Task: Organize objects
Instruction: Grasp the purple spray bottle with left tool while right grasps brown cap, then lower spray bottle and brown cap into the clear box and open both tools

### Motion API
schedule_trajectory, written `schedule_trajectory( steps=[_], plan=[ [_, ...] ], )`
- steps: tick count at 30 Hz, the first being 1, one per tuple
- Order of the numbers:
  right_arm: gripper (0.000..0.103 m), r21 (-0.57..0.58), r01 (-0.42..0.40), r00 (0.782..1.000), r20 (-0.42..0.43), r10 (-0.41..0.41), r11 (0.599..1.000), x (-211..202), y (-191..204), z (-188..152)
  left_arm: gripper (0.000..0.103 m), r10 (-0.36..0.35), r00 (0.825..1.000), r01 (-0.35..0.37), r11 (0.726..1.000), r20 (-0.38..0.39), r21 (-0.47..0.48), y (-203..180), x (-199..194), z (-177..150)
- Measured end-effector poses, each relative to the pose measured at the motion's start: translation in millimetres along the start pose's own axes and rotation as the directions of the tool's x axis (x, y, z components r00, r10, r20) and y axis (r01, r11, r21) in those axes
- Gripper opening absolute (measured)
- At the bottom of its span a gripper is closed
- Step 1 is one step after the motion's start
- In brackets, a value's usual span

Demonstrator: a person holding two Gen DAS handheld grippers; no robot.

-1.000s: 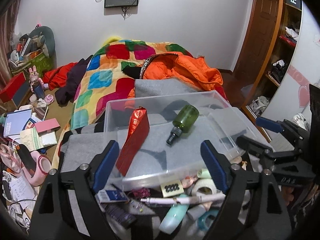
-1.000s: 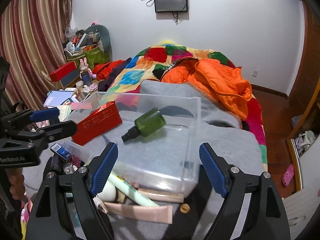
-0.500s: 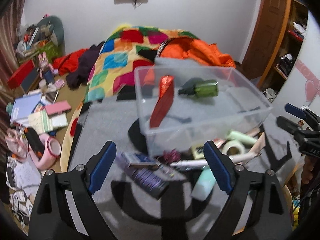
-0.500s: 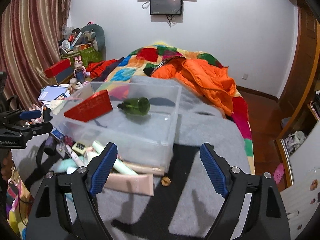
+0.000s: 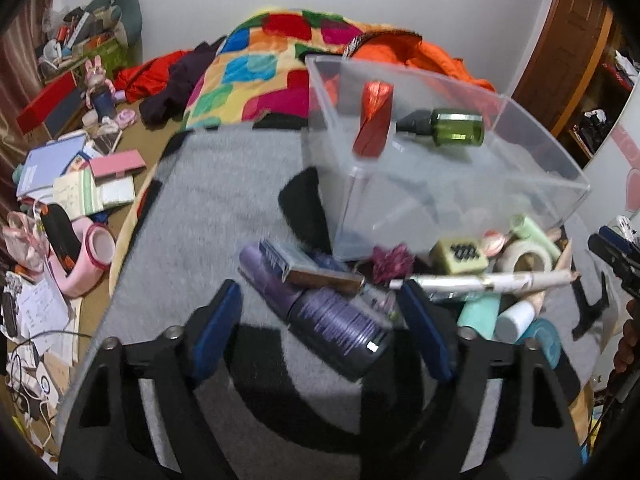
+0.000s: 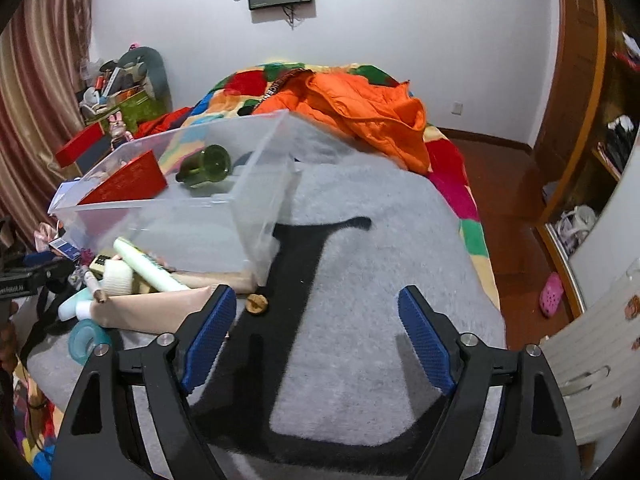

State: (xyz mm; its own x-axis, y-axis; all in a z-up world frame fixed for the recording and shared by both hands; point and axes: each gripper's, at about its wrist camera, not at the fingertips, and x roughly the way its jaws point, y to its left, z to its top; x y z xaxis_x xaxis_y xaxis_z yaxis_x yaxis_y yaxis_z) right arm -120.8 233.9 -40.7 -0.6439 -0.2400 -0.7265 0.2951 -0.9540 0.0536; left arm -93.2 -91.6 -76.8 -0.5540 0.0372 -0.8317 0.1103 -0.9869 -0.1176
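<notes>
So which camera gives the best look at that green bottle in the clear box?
The left wrist view. There the green bottle lies side-on in the clear box, black cap and whole body showing. The right wrist view catches it mostly bottom-first, its cap end turned away.

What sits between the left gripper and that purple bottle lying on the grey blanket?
Nothing visible. The left gripper is open, and the purple bottle lies between its fingers. However, a small blue box rests across the bottle's far end, and the clear bin stands beyond it.
</notes>
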Motion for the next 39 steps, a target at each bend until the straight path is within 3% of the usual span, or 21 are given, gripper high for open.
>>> schedule_trajectory(
  steps=[2, 9, 12, 21, 23, 24, 28, 39],
  plan=[
    [0.077, -0.006, -0.012, 1.0, -0.01, 0.011, 1.0, 4, 1, -1, 0.075, 0.01, 1.0, -0.01, 1.0, 0.013, 0.007, 2, -2, -5],
    [0.046, -0.046, -0.051, 0.997, -0.054, 0.049, 0.998, 20, 13, -5, 0.058, 0.016, 1.0, -0.016, 0.999, 0.011, 0.04, 8, -13, -16],
    [0.037, -0.044, -0.081, 0.995, -0.064, 0.078, 0.996, 23, 15, -6, 0.058, 0.019, 1.0, -0.019, 0.999, 0.009, 0.045, 11, -17, -20],
    [0.03, -0.113, -0.079, 0.995, -0.075, 0.071, 0.99, 29, 31, -6, 0.058, 0.01, 1.0, -0.01, 1.0, 0.008, -0.001, 9, -10, -6],
    [0.019, -0.128, -0.074, 0.995, -0.082, 0.064, 0.989, 33, 34, -6, 0.056, 0.022, 1.0, -0.022, 1.0, 0.008, -0.002, 6, -5, -5],
    [0.012, -0.134, -0.074, 0.994, -0.088, 0.062, 0.988, 34, 35, -7, 0.049, 0.04, 0.999, -0.04, 0.999, 0.018, 0.001, 5, -4, -5],
    [0.012, -0.133, -0.082, 0.994, -0.078, 0.072, 0.988, 31, 36, -11, 0.026, 0.076, 0.996, -0.077, 0.997, 0.042, 0.02, 1, -8, -10],
    [0.012, -0.088, -0.079, 0.997, -0.021, 0.078, 0.993, 5, 27, -11, 0.025, 0.092, 0.991, -0.093, 0.996, 0.097, 0.001, 2, -40, -32]
  ],
)
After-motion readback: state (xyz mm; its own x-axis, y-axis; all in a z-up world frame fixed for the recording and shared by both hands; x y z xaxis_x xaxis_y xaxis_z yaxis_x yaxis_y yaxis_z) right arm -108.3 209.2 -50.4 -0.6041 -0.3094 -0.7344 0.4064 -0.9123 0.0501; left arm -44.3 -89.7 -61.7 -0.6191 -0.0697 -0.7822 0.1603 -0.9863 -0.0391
